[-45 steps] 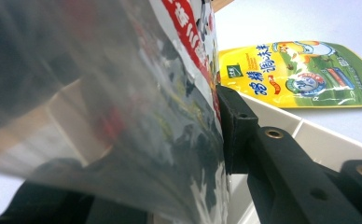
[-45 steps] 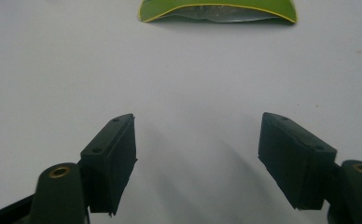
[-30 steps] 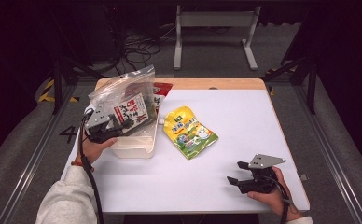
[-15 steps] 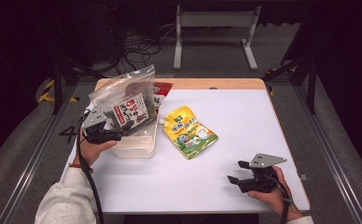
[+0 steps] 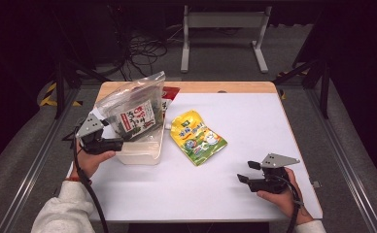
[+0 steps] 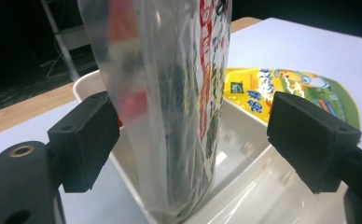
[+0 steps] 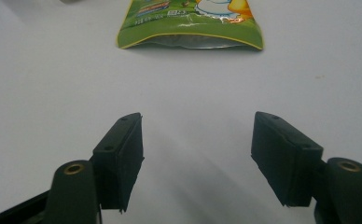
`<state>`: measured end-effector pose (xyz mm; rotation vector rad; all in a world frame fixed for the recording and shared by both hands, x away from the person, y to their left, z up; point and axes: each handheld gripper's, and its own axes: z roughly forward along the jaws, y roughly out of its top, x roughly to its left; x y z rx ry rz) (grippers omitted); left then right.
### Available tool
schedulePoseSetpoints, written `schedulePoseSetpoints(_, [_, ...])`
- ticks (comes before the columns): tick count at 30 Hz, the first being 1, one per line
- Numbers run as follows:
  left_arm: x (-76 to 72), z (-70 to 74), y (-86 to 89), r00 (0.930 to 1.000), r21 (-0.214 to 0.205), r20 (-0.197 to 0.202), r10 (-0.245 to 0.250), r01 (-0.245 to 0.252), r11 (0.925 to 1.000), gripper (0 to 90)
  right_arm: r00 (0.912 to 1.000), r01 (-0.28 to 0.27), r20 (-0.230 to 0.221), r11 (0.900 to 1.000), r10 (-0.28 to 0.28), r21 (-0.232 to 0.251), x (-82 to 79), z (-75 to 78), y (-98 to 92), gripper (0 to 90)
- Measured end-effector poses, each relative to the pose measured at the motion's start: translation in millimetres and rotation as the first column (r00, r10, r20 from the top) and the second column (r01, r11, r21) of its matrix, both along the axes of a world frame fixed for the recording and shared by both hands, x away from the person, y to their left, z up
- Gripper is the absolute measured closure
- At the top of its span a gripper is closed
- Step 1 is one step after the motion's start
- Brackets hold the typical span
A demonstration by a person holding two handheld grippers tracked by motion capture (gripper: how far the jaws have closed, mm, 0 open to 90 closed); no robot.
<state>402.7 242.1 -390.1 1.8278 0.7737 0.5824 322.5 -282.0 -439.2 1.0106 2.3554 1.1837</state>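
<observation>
left gripper (image 6: 188,140) spread around clear bag (image 5: 130,109) in white tray (image 5: 140,155) | right gripper (image 7: 198,158) spread, empty

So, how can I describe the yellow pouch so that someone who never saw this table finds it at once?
Start at the white table, then the white tray at its left side. The yellow pouch lies flat just right of the tray. Unlike the clear bag standing in the tray, it is opaque, yellow and green, with cartoon print.
</observation>
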Motion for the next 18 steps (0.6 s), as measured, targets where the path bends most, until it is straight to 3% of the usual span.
schedulePoseSetpoints(10, [-22.0,0.2,6.9,0.9999,-0.001,0.002,0.014,-0.014,0.9999,14.9,0.9998,0.008,0.018,0.9999,-0.009,0.01,13.0,5.6,2.3,39.2])
schedulePoseSetpoints(13, [-40.5,1.0,9.1,1.0,0.01,0.008,0.006,-0.006,0.9999,15.2,0.9996,0.0,0.027,0.9992,-0.001,0.04,22.9,10.2,5.9,47.2])
schedulePoseSetpoints(18, [-62.2,0.4,6.9,0.9997,0.043,0.018,-0.015,0.014,0.999,15.3,0.9995,-0.011,0.03,0.9991,0.009,0.042,38.3,12.8,15.6,55.8])
